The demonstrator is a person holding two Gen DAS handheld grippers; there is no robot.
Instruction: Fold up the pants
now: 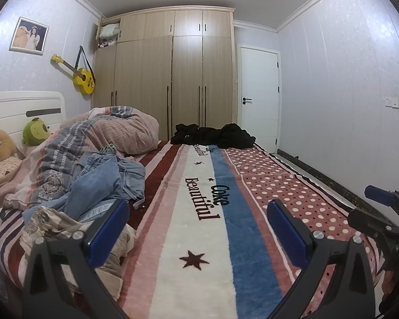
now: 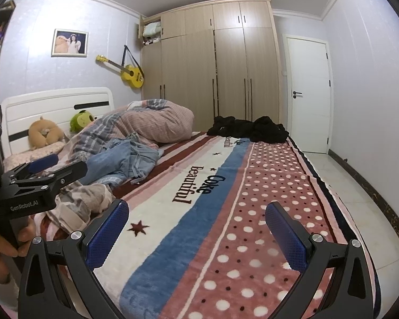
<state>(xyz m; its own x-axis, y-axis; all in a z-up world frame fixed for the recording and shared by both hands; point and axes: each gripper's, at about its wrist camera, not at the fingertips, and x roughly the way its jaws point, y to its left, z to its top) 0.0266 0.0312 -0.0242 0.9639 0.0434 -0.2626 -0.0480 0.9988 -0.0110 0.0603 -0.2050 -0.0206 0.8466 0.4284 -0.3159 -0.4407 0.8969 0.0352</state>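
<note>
A crumpled pair of blue denim pants [image 1: 106,178] [image 2: 125,159] lies in a heap on the left side of the bed, against the duvet. A beige patterned garment [image 1: 53,223] [image 2: 79,199] is bunched in front of it. A black garment [image 1: 212,135] [image 2: 250,129] is piled at the far end of the bed. My left gripper [image 1: 198,210] [image 2: 63,163] hovers open over the striped blanket, its left finger just right of the beige garment. To its right, over the dotted part, my right gripper [image 2: 198,210] [image 1: 367,204] is open too. Neither holds anything.
A striped and dotted blanket [image 1: 199,252] covers the bed. A bundled duvet [image 1: 119,130], plush toys [image 2: 44,133] and a white headboard [image 2: 58,106] are at the left. A wardrobe [image 1: 173,79] and a white door [image 2: 308,93] stand behind. Tiled floor [image 2: 359,186] runs along the right.
</note>
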